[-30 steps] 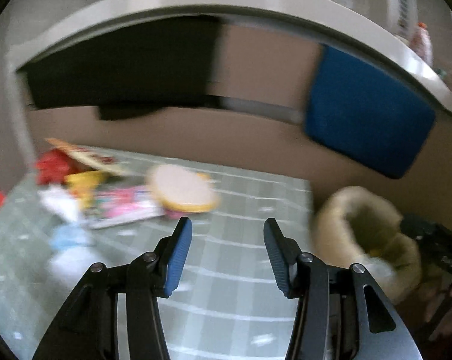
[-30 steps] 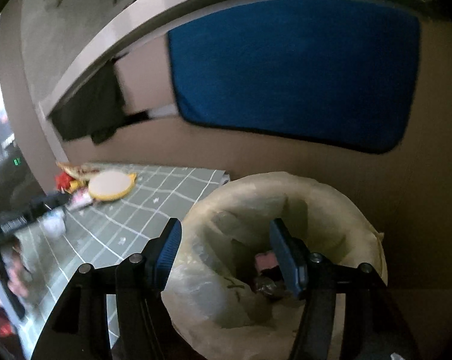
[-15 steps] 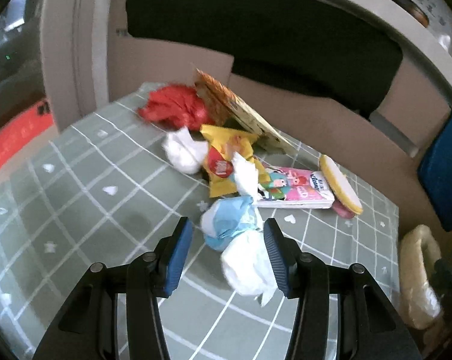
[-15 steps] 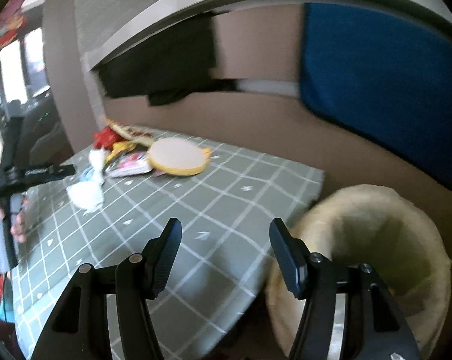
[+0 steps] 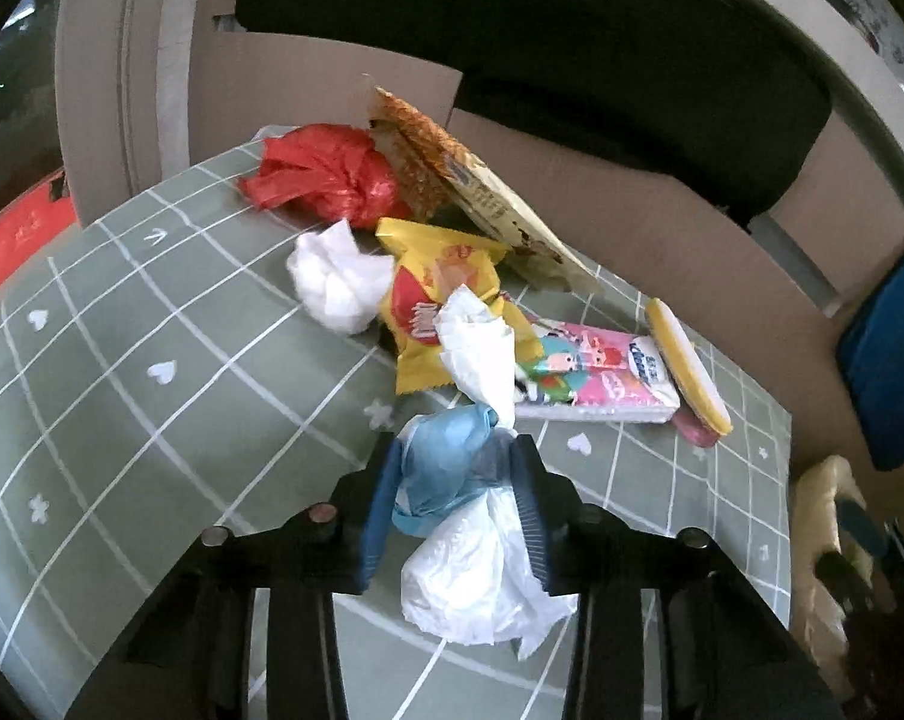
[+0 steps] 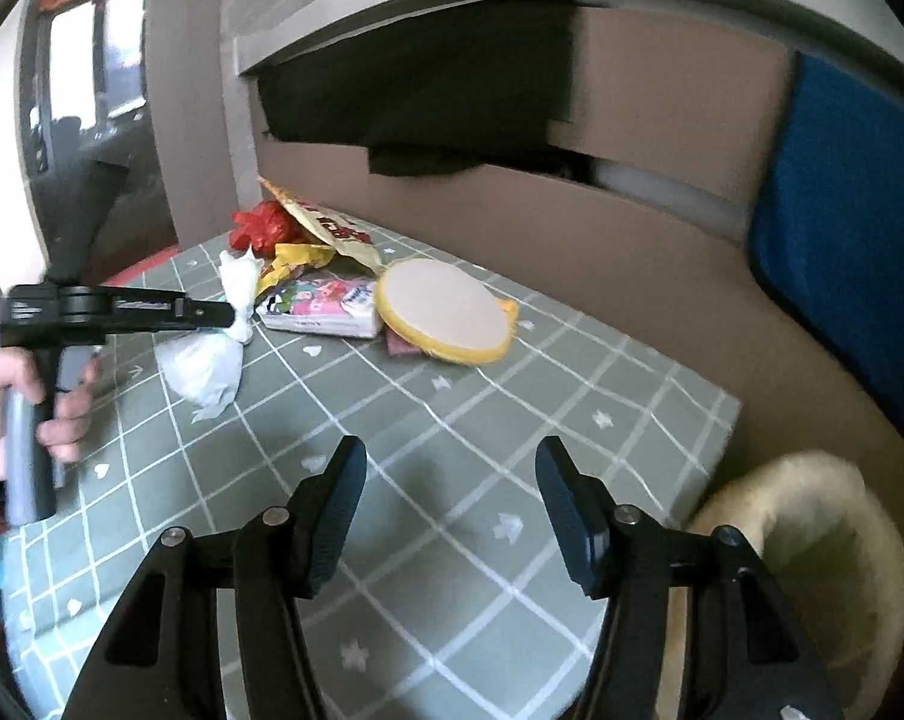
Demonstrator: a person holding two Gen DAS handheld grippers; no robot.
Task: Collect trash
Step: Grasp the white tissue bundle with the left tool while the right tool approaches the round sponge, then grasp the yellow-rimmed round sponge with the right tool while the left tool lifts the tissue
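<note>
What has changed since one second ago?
The left gripper swung from the bin to the trash pile; its jaws are closing around the blue-white wad. The right gripper left the bin for the table, open and empty. The pile stayed put.

Trash [image 5: 434,300] on table [image 5: 122,372], bin [image 6: 812,570] beside.

Bare green checked counter [image 6: 452,438] lies open under the right gripper [image 6: 449,516], free to the near edge. Toward the brown wall [image 6: 602,240] the way is blocked by the trash heap [image 6: 332,276]. The lined bin [image 6: 812,552] stands just off the counter's corner.
</note>
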